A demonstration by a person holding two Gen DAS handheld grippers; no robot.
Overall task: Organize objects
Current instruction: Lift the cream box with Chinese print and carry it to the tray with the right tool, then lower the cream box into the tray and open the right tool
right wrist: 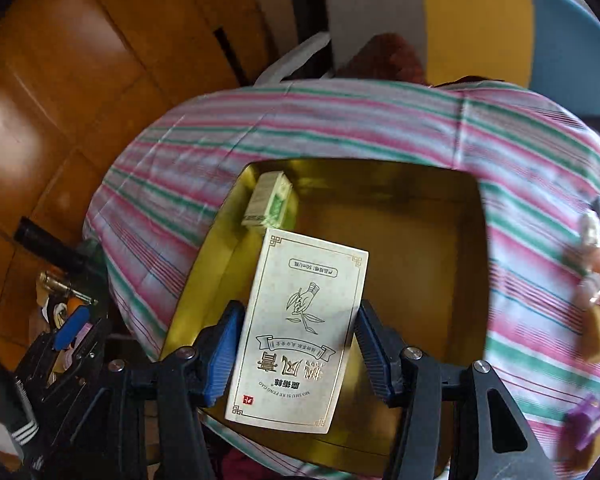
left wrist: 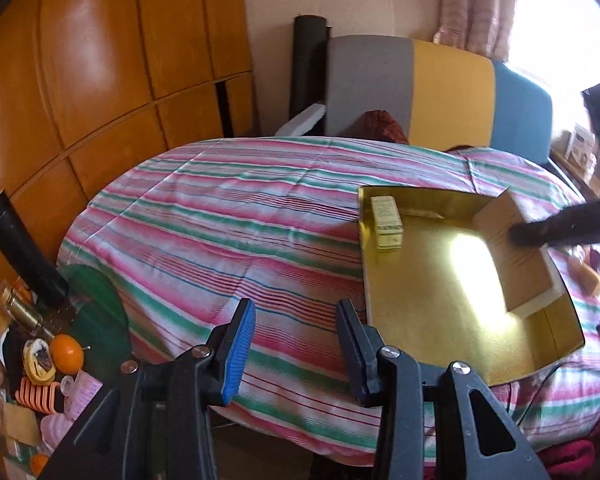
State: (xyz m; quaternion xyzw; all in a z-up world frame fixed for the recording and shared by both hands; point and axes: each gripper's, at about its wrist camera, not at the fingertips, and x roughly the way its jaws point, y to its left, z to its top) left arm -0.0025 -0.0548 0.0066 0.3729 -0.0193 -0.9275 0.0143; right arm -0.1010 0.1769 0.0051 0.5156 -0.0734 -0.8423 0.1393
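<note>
My right tongs (right wrist: 298, 344) grip a white box (right wrist: 300, 332) with gold printed drawing and Chinese letters, one blue pad on each long side of it. I hold this box over the gold tray (right wrist: 420, 248), near the tray's edge at 9 o'clock. The tray lies on the bench, which is covered with a striped cloth (right wrist: 340, 120) in pink, green and white. In the far corner of the tray, at about 11 o'clock from the white box, lies a small pale box with green print (right wrist: 268, 200); it is just beside the tip of the white box, and I cannot tell if they touch. My left tongs (left wrist: 296, 340) are open with nothing between the pads, and they hang over the striped cloth, just beside the tray (left wrist: 440, 304) at its 8 o'clock corner. In the left view the right tongs are only a dark blur at 3 o'clock.
</note>
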